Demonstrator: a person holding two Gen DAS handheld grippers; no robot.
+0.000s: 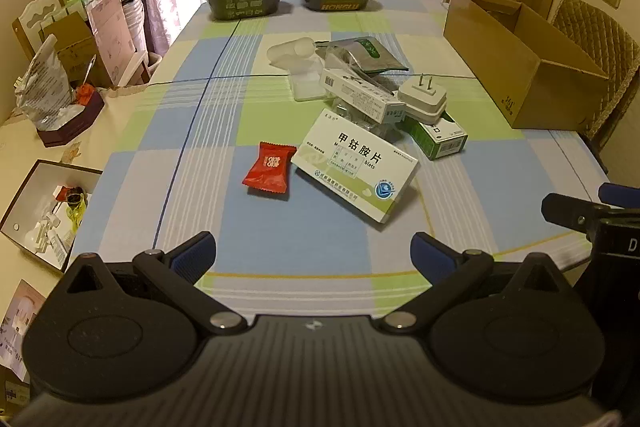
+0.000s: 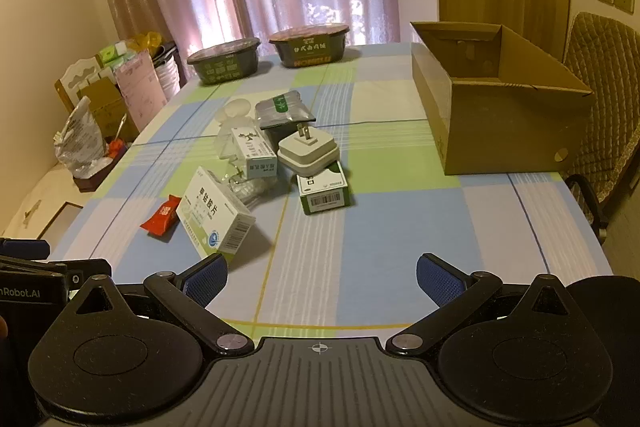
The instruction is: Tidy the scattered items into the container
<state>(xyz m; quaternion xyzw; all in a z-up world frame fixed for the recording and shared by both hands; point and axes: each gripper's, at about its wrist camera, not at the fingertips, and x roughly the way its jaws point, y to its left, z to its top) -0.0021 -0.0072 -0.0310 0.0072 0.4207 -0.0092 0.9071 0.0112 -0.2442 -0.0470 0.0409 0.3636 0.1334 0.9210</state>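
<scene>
With both the left gripper [image 1: 313,251] and right gripper [image 2: 322,277] spread empty, pinch the tilted medicine box [image 1: 354,169] across its narrow edges before carrying it to the cardboard box [image 2: 496,123].

Boxes [image 1: 354,169], a red sachet [image 1: 269,169] and a plug [image 2: 308,151] lie heaped beside the seemingly empty carton [image 2: 500,119].

My table [image 1: 280,251], under a checked cloth, bears a cardboard box [image 2: 500,131] far right, a central item pile, two bowls far.
</scene>
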